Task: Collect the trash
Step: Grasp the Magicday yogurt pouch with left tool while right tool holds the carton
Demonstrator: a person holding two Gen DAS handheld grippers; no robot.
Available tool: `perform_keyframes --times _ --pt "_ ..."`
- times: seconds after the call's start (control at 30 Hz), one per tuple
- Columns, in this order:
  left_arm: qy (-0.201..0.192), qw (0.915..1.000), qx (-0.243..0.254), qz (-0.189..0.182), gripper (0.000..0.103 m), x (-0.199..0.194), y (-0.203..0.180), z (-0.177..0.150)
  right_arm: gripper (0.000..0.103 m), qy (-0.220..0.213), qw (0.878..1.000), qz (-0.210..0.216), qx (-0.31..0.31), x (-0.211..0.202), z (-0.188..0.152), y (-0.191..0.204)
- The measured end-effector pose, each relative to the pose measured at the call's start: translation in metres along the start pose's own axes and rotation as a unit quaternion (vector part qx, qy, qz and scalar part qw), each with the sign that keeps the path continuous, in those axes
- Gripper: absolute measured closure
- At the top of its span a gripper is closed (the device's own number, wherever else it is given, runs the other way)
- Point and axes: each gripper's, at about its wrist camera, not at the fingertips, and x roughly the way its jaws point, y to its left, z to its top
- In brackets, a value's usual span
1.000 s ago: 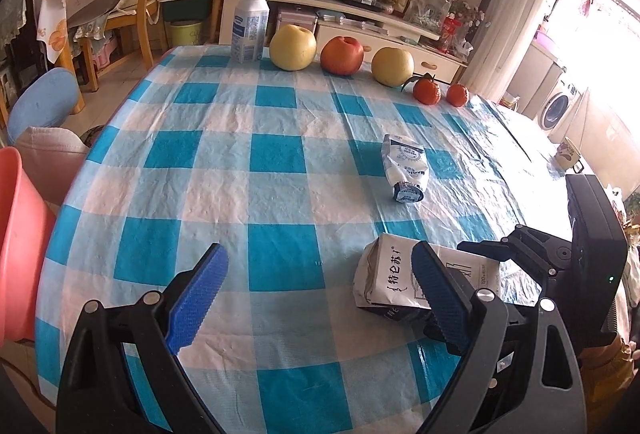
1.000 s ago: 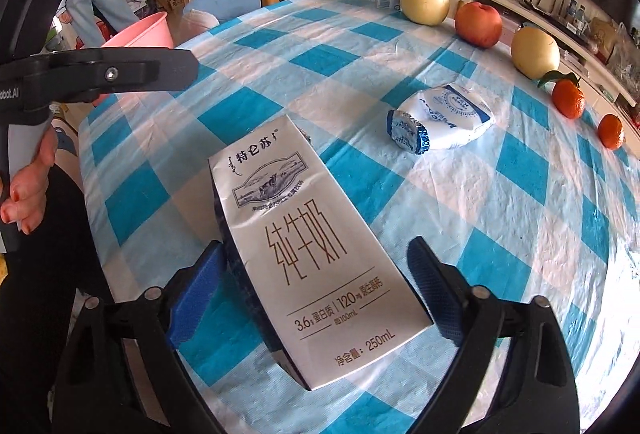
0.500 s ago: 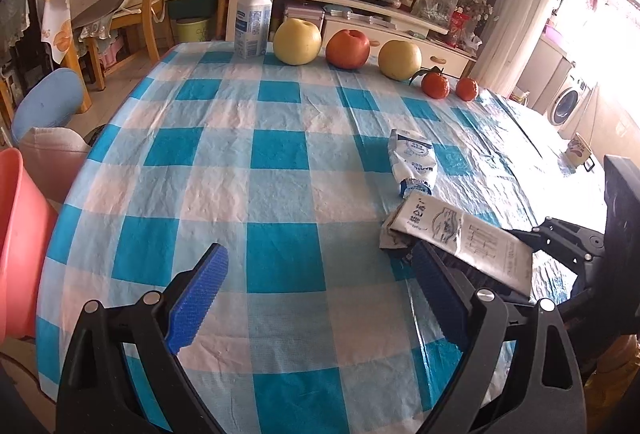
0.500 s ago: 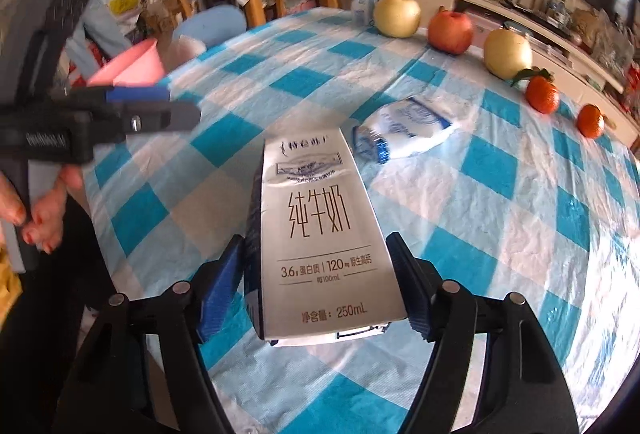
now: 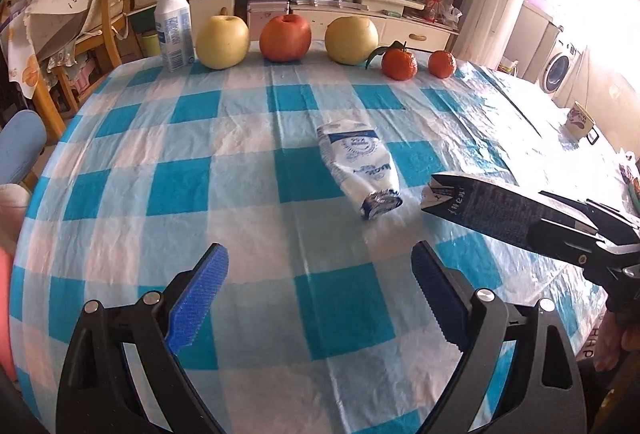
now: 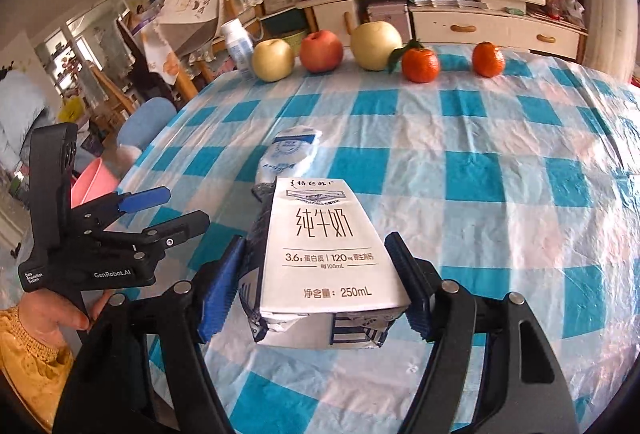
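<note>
My right gripper (image 6: 320,286) is shut on a white 250 mL milk carton (image 6: 324,254) and holds it lifted above the checked tablecloth; the carton also shows in the left wrist view (image 5: 484,209), at the right. A crumpled white and blue milk pouch (image 5: 358,163) lies on the table past it, also in the right wrist view (image 6: 290,153). My left gripper (image 5: 320,294) is open and empty over the near part of the table, left of the carton.
A row of fruit stands at the far edge: yellow pear (image 5: 222,41), red apple (image 5: 285,37), pear (image 5: 351,41), two tangerines (image 5: 399,63). A white bottle (image 5: 173,27) is at the far left. A pink bin (image 6: 94,183) stands beside the table.
My right gripper closed on the milk carton and lifted it off the table. Both grippers swung to face the fruit row more squarely.
</note>
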Motion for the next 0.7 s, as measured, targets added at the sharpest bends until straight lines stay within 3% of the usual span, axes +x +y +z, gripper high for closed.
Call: perform_keyframes --times 0.27,0.5,0.53,0.67,0.7 --pt "0.004 0.9995 0.005 0.033 0.011 0.039 -0.034 0.035 0.033 -0.036 0.998 -0.027 0.032 -0.013 0.006 -0.024" --pt "0.027 0.9978 0.001 0.061 0.011 0.071 -0.046 0.059 0.033 -0.025 0.998 -0.029 0.042 -0.009 0.005 -0.032" --pt "0.028 0.9975 0.003 0.064 0.013 0.073 -0.048 0.06 0.033 -0.02 0.998 -0.032 0.042 -0.006 0.005 -0.033" --pt "0.045 0.9959 0.014 0.077 0.038 0.084 -0.051 0.062 0.032 -0.003 0.999 -0.04 0.037 0.001 0.002 -0.032" --pt "0.048 0.9959 0.015 0.076 0.041 0.086 -0.051 0.061 0.032 0.001 0.998 -0.043 0.035 0.003 0.002 -0.032"
